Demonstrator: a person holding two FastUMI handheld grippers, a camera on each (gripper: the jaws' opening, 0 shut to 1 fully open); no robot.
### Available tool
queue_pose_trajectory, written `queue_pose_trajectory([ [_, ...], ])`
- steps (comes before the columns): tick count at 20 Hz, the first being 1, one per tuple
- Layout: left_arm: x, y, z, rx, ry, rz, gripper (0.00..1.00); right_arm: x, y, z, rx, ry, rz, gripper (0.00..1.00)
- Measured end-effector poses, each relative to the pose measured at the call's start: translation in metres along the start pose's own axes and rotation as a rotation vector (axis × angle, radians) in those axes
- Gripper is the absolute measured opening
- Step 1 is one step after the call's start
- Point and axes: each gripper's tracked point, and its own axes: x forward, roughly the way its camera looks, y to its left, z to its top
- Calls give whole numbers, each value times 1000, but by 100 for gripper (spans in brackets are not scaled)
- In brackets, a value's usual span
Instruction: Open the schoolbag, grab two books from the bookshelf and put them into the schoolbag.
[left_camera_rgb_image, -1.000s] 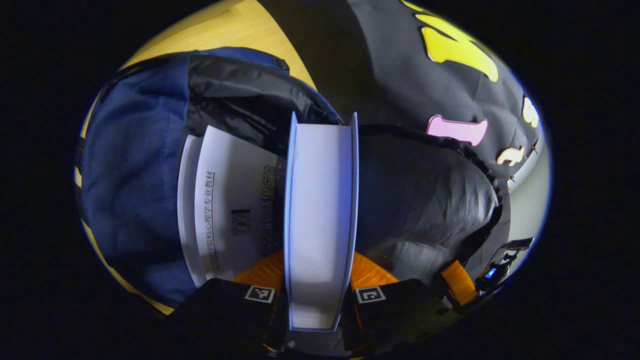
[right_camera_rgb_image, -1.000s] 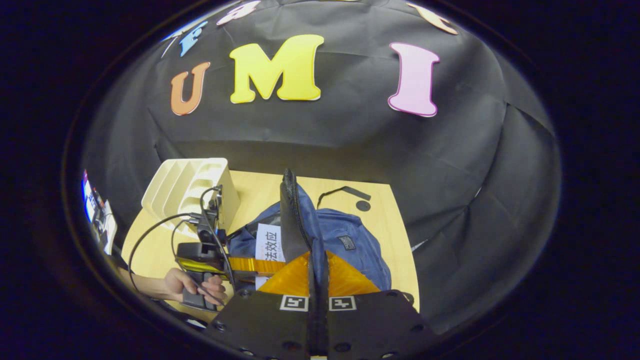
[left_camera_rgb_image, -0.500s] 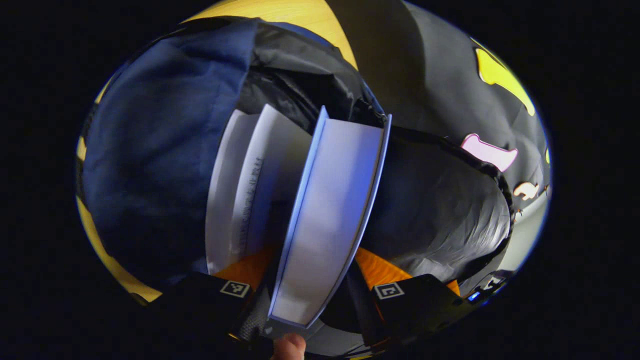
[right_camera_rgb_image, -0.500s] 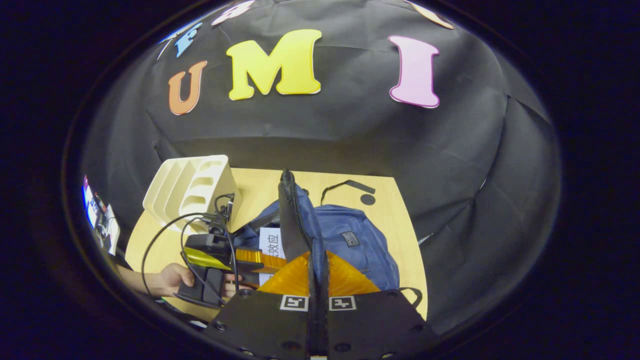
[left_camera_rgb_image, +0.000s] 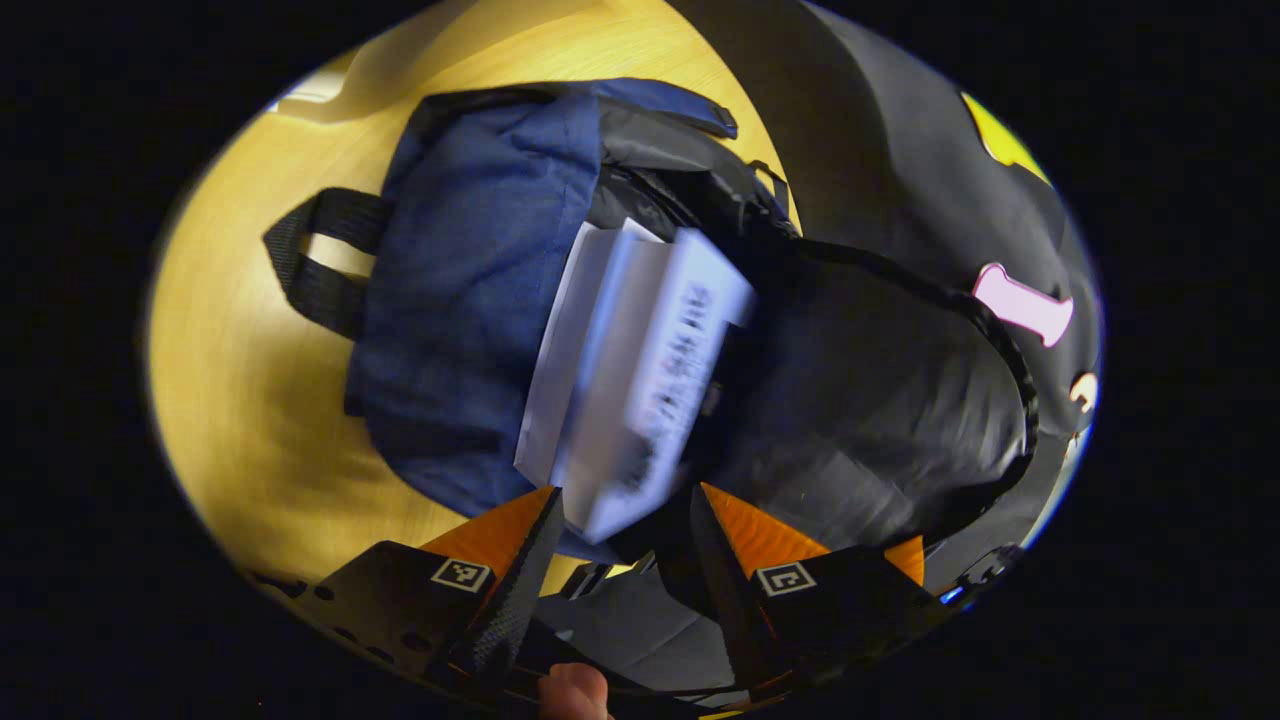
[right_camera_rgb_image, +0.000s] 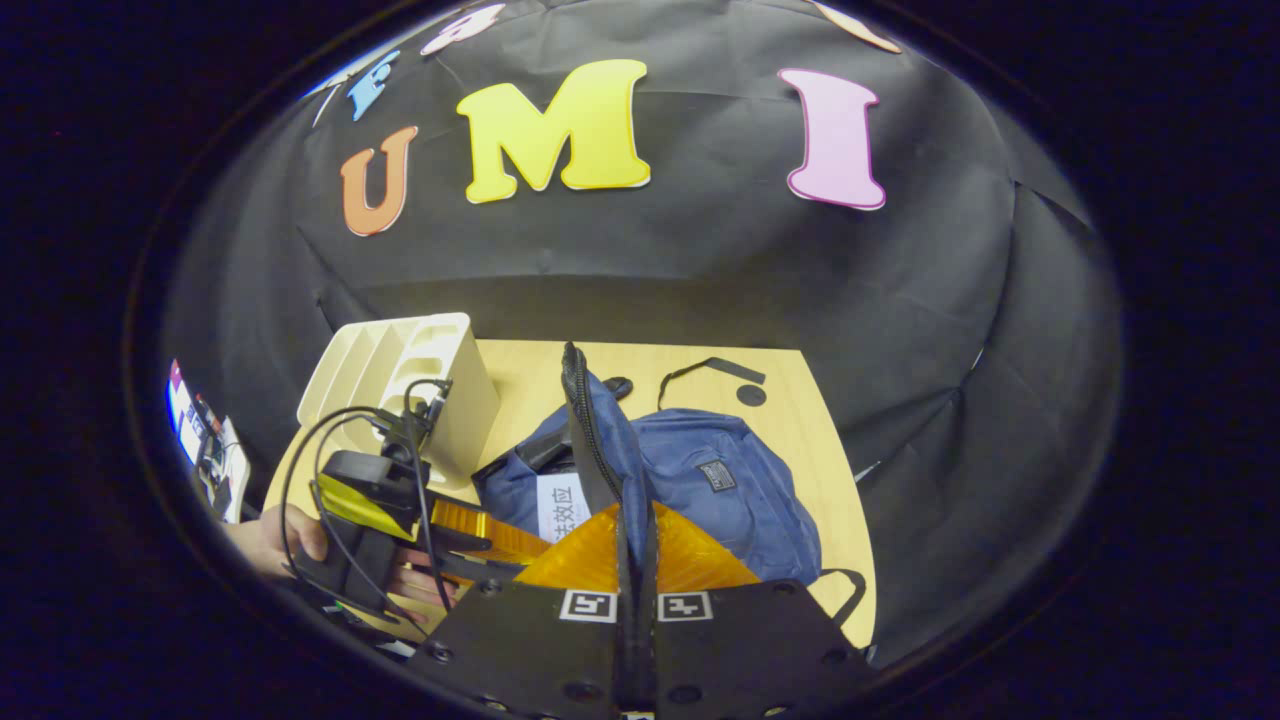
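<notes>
Left gripper (left_camera_rgb_image: 620, 520) gaping, empty, before books (left_camera_rgb_image: 640, 380) in bag (left_camera_rgb_image: 470, 300); right gripper (right_camera_rgb_image: 635, 540) clamped on flap (right_camera_rgb_image: 585, 440); shelf (right_camera_rgb_image: 420, 380) by bag.

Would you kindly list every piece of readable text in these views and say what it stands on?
"效应": vertical print on the white book cover inside the schoolbag; the rest is hidden.
Dark print on the front book: motion-blurred, unreadable.
Patch on the schoolbag: too small to read.
</notes>
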Motion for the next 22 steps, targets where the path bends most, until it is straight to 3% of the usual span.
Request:
queue_pose_trajectory([
  [4,-29,-10,-17,262,-38,118,82,-3,11,-1,1,-14,6,0],
  [9,-100,-19,12,630,-279,334,82,-5,29,-10,27,-13,23,0],
  [12,-141,-30,19,762,-428,394,82,-6,41,-13,30,-14,32,1],
  [15,-191,-53,34,835,-619,405,82,-8,56,-17,29,-15,50,6],
  [18,-241,-87,43,895,-810,394,82,-11,72,-18,24,-26,84,20],
  [19,-247,-99,46,916,-859,391,82,-16,75,-17,15,-36,87,34],
  [22,-283,-132,55,987,-979,400,98,-32,79,-4,-1,-106,73,75],
])
